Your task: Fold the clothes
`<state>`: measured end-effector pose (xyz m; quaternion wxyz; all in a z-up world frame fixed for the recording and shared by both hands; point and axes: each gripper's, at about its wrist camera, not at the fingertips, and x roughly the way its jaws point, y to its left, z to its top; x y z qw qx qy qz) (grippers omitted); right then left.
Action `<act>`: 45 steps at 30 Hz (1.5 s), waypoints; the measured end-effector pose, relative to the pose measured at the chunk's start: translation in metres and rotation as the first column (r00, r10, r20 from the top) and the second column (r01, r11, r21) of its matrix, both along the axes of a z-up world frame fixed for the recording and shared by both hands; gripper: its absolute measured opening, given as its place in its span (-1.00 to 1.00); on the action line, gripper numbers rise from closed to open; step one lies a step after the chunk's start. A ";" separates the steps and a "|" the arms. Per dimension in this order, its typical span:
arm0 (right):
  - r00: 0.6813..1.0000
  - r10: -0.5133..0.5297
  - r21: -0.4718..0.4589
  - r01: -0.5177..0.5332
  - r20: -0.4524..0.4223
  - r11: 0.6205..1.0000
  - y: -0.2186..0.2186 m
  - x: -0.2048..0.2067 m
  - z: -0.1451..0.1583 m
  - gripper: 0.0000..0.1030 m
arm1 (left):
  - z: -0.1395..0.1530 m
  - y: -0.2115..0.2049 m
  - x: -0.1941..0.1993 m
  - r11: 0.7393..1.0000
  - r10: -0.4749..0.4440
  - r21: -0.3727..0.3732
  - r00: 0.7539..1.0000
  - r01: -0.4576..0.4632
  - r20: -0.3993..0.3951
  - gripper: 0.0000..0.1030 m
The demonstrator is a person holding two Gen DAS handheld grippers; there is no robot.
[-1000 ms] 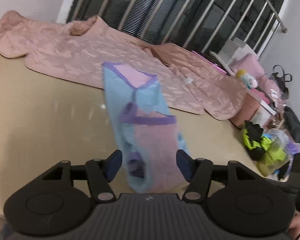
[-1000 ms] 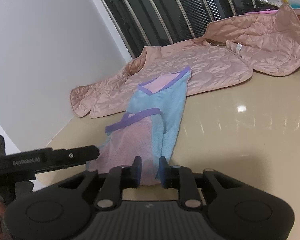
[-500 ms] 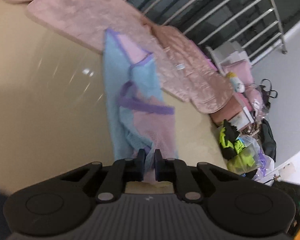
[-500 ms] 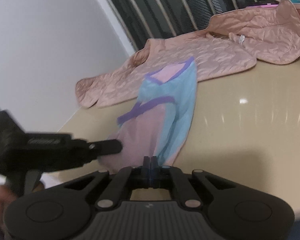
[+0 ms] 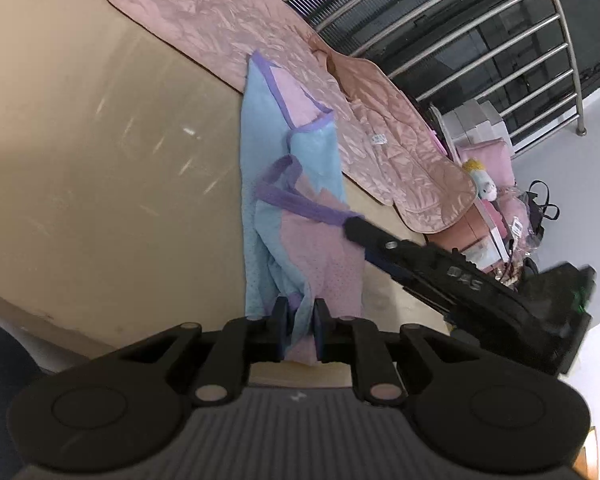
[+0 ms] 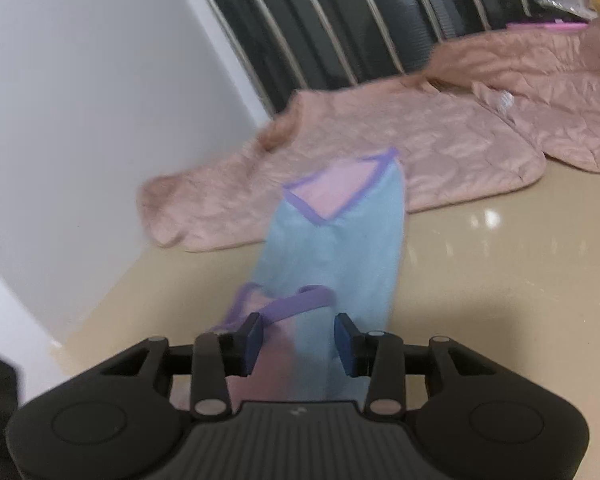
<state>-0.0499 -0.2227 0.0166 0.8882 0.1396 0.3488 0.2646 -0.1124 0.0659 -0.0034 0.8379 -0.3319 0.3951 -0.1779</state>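
Observation:
A light blue and pink garment with purple trim (image 5: 296, 184) lies lengthwise on the beige table (image 5: 100, 152). My left gripper (image 5: 300, 322) is shut on its near hem at the table's front edge. The right gripper's body (image 5: 440, 276) reaches in from the right, its tip at the purple band. In the right wrist view the garment (image 6: 340, 240) runs away from me and my right gripper (image 6: 298, 340) is open, its fingers on either side of the near part by the purple strap (image 6: 296, 304).
A pink quilted jacket (image 5: 300, 68) lies spread along the far side of the table, under the garment's far end; it also shows in the right wrist view (image 6: 420, 160). A metal railing (image 5: 480, 32) stands behind. Boxes, bags and a soft toy (image 5: 484, 184) clutter the right.
My left gripper closed on the garment's near hem and holds it. My right gripper, shut half a second ago, has opened and moved forward along the garment toward the purple strap.

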 end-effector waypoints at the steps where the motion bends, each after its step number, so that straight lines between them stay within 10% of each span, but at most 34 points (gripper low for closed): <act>1: 1.000 0.007 0.007 -0.007 -0.017 1.000 0.002 0.001 -0.002 -0.87 | -0.001 0.003 0.000 1.000 0.004 -0.009 1.000 -0.004 -0.004 -0.74; 11: 0.998 -0.018 0.026 0.016 0.068 1.000 -0.001 -0.016 0.004 -0.90 | 0.003 0.007 -0.001 1.000 0.008 -0.005 1.000 -0.008 -0.004 -0.58; 18: 0.997 0.065 0.040 -0.066 0.034 0.997 -0.008 -0.035 0.000 -0.09 | 0.002 0.011 0.000 0.999 0.018 -0.038 1.000 -0.018 0.004 -0.37; 20: 0.997 0.079 0.018 -0.079 0.025 0.997 -0.005 -0.040 -0.005 -0.16 | 0.000 0.011 0.001 0.999 0.024 -0.040 1.000 -0.024 -0.004 -0.49; 22: 0.997 0.072 0.015 -0.072 0.000 0.997 -0.002 -0.040 -0.011 -0.96 | 0.001 0.011 0.001 0.999 0.034 -0.021 0.999 -0.035 -0.018 -0.72; 23: 0.998 0.064 0.017 -0.064 -0.011 0.998 -0.001 -0.039 -0.013 -1.00 | 0.001 0.011 0.001 0.999 0.039 -0.013 0.999 -0.039 -0.024 -0.74; 32: 1.000 -0.002 -0.016 0.002 0.014 1.000 -0.012 -0.057 -0.008 -0.85 | 0.004 0.010 -0.003 0.999 0.030 0.024 0.999 -0.030 -0.009 -0.68; 36: 0.998 0.064 0.063 -0.065 0.029 0.996 -0.009 -0.067 -0.006 -0.23 | 0.006 0.007 -0.002 0.999 0.021 0.042 1.000 -0.021 -0.001 -0.61; 39: 0.999 0.044 0.010 -0.044 0.032 0.999 -0.002 -0.067 -0.010 -0.39 | 0.007 0.007 -0.002 0.999 0.023 0.040 1.000 -0.023 -0.005 -0.61; 42: 0.999 0.039 -0.016 -0.038 0.012 0.999 0.000 -0.065 -0.013 -1.00 | 0.006 0.008 -0.003 0.999 0.021 0.036 1.000 -0.021 -0.005 -0.60; 45: 0.999 -0.005 -0.011 0.005 0.049 1.000 -0.005 -0.074 -0.009 -1.00 | 0.005 0.008 -0.002 0.999 0.028 0.029 1.000 -0.028 -0.008 -0.60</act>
